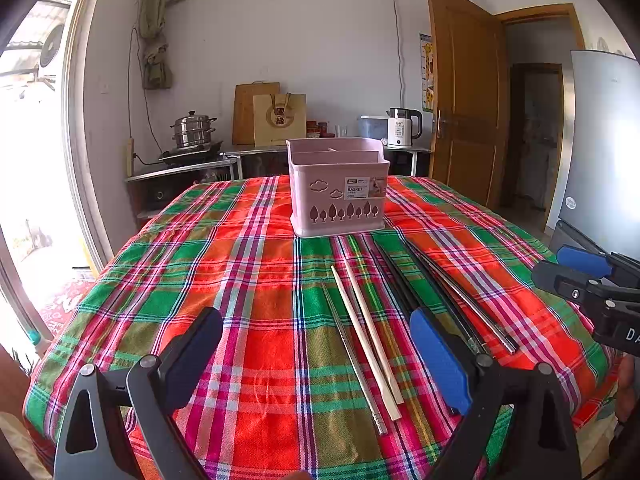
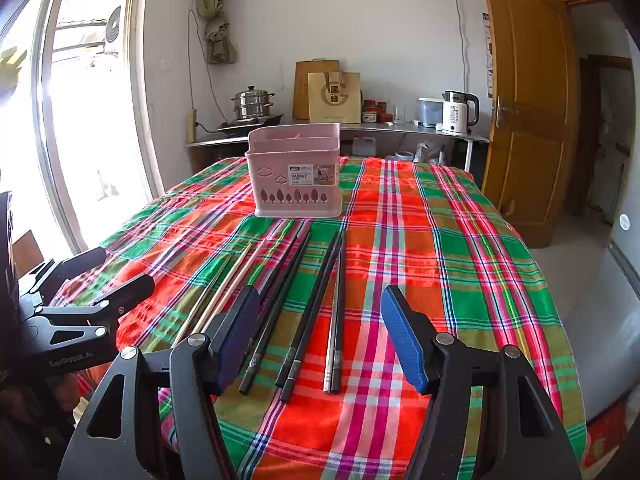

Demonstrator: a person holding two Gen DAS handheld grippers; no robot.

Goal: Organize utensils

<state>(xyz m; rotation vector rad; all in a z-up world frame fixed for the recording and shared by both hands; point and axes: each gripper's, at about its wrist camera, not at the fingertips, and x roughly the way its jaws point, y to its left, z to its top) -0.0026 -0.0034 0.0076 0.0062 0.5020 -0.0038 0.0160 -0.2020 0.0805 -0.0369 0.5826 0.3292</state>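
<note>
A pink utensil basket with dividers stands on the plaid tablecloth; it also shows in the right wrist view. In front of it lie several chopsticks: a wooden pair, a metal one, black ones and a steel pair. My left gripper is open and empty, just left of the wooden pair. My right gripper is open and empty above the black chopsticks and steel chopsticks. The wooden pair lies to its left.
The table edge curves round on the left, right and near sides. Behind the table a counter holds a steamer pot, cutting boards and a kettle. A wooden door and a fridge stand at right.
</note>
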